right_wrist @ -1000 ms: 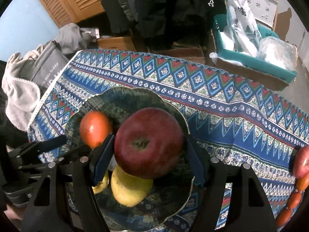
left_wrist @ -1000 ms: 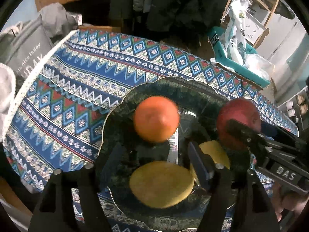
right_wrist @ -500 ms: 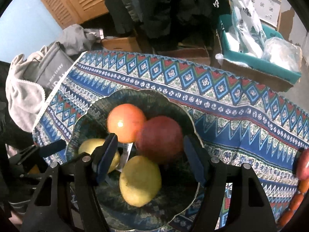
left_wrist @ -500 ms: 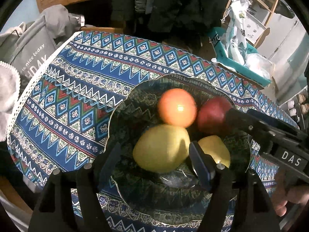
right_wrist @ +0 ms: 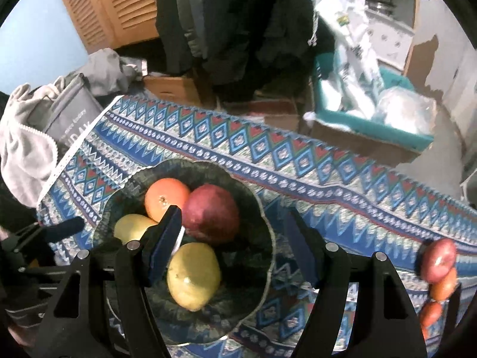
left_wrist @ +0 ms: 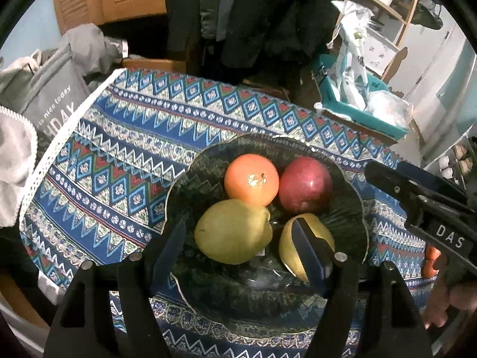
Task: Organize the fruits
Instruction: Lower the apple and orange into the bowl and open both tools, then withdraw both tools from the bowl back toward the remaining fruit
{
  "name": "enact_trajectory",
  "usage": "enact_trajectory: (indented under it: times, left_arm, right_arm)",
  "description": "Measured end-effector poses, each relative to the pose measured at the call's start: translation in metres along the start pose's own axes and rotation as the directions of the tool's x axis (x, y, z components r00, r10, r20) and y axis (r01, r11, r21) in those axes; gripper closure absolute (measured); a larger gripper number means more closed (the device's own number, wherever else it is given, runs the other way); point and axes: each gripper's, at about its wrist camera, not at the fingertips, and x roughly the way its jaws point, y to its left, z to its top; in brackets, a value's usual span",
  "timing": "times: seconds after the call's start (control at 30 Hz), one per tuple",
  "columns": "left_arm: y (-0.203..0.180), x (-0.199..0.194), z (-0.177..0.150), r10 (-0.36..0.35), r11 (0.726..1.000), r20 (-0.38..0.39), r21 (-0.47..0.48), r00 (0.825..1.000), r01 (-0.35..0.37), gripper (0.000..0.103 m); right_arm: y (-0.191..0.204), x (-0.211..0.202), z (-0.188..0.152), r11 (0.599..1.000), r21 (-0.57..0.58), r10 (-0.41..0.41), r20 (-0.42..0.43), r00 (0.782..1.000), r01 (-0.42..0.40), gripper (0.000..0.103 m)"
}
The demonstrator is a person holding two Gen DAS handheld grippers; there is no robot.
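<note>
A dark glass bowl with a scalloped rim [left_wrist: 179,197] stands on the tabletop, which is covered by a blue, red and white zigzag-patterned cloth [left_wrist: 125,149]. Four fruits lie in the bowl: a round orange [left_wrist: 252,179] at the far side, touching a dark red apple [left_wrist: 305,188] just to its right; a large yellow-green pear [left_wrist: 234,232] on the near left, its top against the orange; and a second, smaller yellow pear [left_wrist: 287,238] on the near right, partly hidden behind one blue pad.

The left gripper [left_wrist: 241,249] hangs over the near edge of the bowl with its jaws apart and nothing between the pads; the large pear shows in the gap but lies below in the bowl, untouched. The right gripper [right_wrist: 232,243] hovers over the right half of the bowl, its jaws also apart and empty, the apple and a pear seen beneath them. In the left wrist view the right gripper's black body reaches in from the right edge.

Further right on the cloth, well apart from the bowl, a red apple [right_wrist: 438,259] and several small orange fruits [right_wrist: 442,288] lie in a row at the tabletop's near edge
</note>
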Motion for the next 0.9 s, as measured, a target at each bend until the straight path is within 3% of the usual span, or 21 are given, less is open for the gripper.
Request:
enact_trajectory:
  times: [0.5, 0.9]
  left_arm:
    - [-0.037, -0.048, 0.008, -0.029, 0.995, 0.123, 0.096, 0.992, 0.017, 0.025]
    - [-0.075, -0.071, 0.007, -0.093, 0.984, 0.156, 0.167, 0.983, 0.067, 0.022]
  right_arm:
    - [-0.010, -0.057, 0.004, 0.989, -0.029, -0.142, 0.098, 0.985, 0.146, 0.031]
    - [-0.035, -0.112, 0.000, 0.978, 0.017, -0.210, 0.172, 0.963, 0.210, 0.031]
